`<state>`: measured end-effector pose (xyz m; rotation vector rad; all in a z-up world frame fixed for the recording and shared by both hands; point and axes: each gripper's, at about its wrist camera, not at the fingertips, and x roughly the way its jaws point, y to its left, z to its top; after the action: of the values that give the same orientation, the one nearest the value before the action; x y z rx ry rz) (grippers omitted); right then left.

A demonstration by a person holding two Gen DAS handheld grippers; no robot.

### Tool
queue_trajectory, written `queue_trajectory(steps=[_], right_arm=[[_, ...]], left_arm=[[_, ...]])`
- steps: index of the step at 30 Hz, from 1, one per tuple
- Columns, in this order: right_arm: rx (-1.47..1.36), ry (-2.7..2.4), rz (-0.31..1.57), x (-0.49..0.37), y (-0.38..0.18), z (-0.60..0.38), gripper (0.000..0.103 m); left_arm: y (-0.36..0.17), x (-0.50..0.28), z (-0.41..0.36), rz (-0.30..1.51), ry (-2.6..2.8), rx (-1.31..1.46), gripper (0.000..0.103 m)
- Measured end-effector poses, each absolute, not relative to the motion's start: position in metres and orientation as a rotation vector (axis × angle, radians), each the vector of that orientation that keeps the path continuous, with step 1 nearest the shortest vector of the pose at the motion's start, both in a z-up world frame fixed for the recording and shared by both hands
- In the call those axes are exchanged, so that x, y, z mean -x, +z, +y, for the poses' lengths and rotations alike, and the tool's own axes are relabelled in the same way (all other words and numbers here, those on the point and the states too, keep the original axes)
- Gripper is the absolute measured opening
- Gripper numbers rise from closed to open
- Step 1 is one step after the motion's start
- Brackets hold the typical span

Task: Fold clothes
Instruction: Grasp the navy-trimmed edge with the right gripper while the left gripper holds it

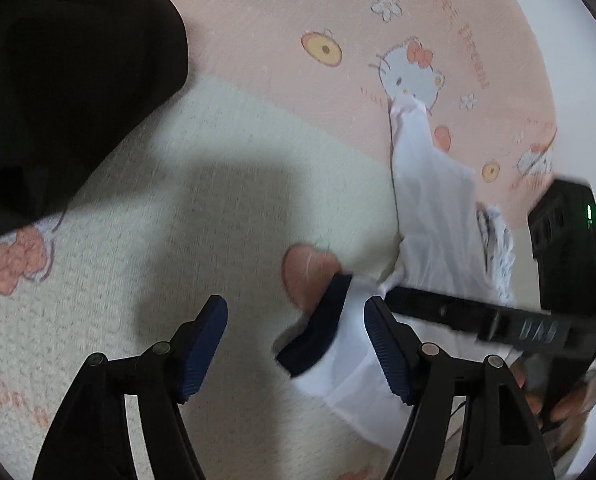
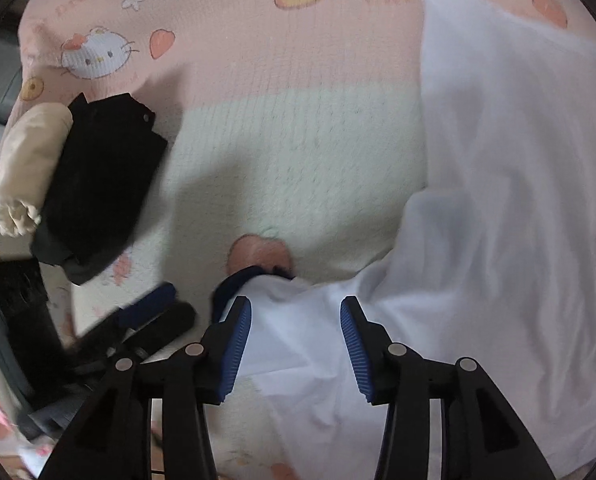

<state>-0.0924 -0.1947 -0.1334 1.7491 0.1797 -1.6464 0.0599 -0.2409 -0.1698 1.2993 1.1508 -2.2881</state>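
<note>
1. The white shirt (image 2: 510, 184) lies spread out on the bed sheet (image 2: 282, 80), taking up the whole right side of the right wrist view. It's wrinkled, not flat. One sleeve with a dark navy cuff (image 2: 238, 280) stretches to the left, and the cuff sits right on an orange strawberry print.
2. The right gripper (image 2: 296, 344) has its fingers spread wide with that sleeve's white cloth lying between them. They aren't pinching anything as far as I can see.
3. The left gripper (image 1: 296, 348) is wide open too. In its view the navy cuff (image 1: 318, 320) and a bit of sleeve lie between the blue pads, nearer the right one, nothing clamped.
4. The two grippers are close together. The right one shows up in the left view as a black bar crossing the shirt (image 1: 434, 200) just beyond the left gripper's right finger.
5. Further out, to the left, a folded black garment (image 2: 102, 184) sits on the sheet with a cream one (image 2: 28, 160) touching its far side.
6. The sheet itself is pink up top and pale green nearer, with cartoon cats and fruit printed on it.
</note>
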Motion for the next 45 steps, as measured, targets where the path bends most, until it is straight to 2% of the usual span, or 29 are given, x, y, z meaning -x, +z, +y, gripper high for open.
queue_trajectory(steps=[5, 11, 14, 22, 23, 24, 25, 26, 33, 34, 36, 38, 41, 45], right_arm=[[-1.855, -1.568, 0.065, 0.094, -0.145, -0.203, 0.046], [-1.904, -1.543, 0.095, 0.085, -0.155, -0.229, 0.046], [-1.921, -1.537, 0.094, 0.083, -0.158, -0.236, 0.046], [-1.887, -1.53, 0.258, 0.075, -0.174, -0.255, 0.045], [-1.859, -1.535, 0.29, 0.073, -0.173, -0.256, 0.037], [-1.832, -1.564, 0.346, 0.071, -0.173, -0.256, 0.012], [-1.806, -1.591, 0.397, 0.07, -0.173, -0.256, 0.003], [-1.795, -1.596, 0.382, 0.071, -0.174, -0.253, 0.0], [-1.737, -1.562, 0.129, 0.086, -0.171, -0.234, 0.002], [-1.727, -1.554, 0.106, 0.088, -0.168, -0.233, 0.002], [-1.706, -1.538, 0.06, 0.091, -0.163, -0.232, 0.002], [-1.7, -1.528, 0.042, 0.094, -0.159, -0.233, 0.002], [-1.695, -1.518, 0.028, 0.097, -0.156, -0.234, 0.002], [-1.705, -1.522, 0.051, 0.1, -0.156, -0.233, 0.002]], left_arm=[[-0.173, -0.069, -0.227, 1.084, -2.295, -1.366, 0.069], [-0.181, -0.07, -0.216, 1.077, -2.284, -1.375, 0.069], [-0.18, -0.065, -0.21, 1.004, -2.302, -1.384, 0.069], [-0.181, -0.052, -0.201, 0.944, -2.343, -1.425, 0.069], [-0.181, -0.051, -0.201, 0.953, -2.346, -1.425, 0.069], [-0.182, -0.05, -0.201, 0.954, -2.346, -1.426, 0.069], [-0.182, -0.05, -0.201, 0.953, -2.345, -1.426, 0.069], [-0.182, -0.049, -0.202, 0.956, -2.345, -1.423, 0.069], [-0.182, -0.042, -0.206, 1.025, -2.385, -1.377, 0.069], [-0.183, -0.04, -0.207, 1.045, -2.399, -1.367, 0.066], [-0.184, -0.037, -0.207, 1.099, -2.422, -1.346, 0.051], [-0.186, -0.035, -0.208, 1.126, -2.414, -1.319, 0.023], [-0.184, -0.035, -0.21, 1.137, -2.392, -1.229, 0.012], [-0.169, -0.043, -0.213, 1.072, -2.383, -1.167, 0.009]])
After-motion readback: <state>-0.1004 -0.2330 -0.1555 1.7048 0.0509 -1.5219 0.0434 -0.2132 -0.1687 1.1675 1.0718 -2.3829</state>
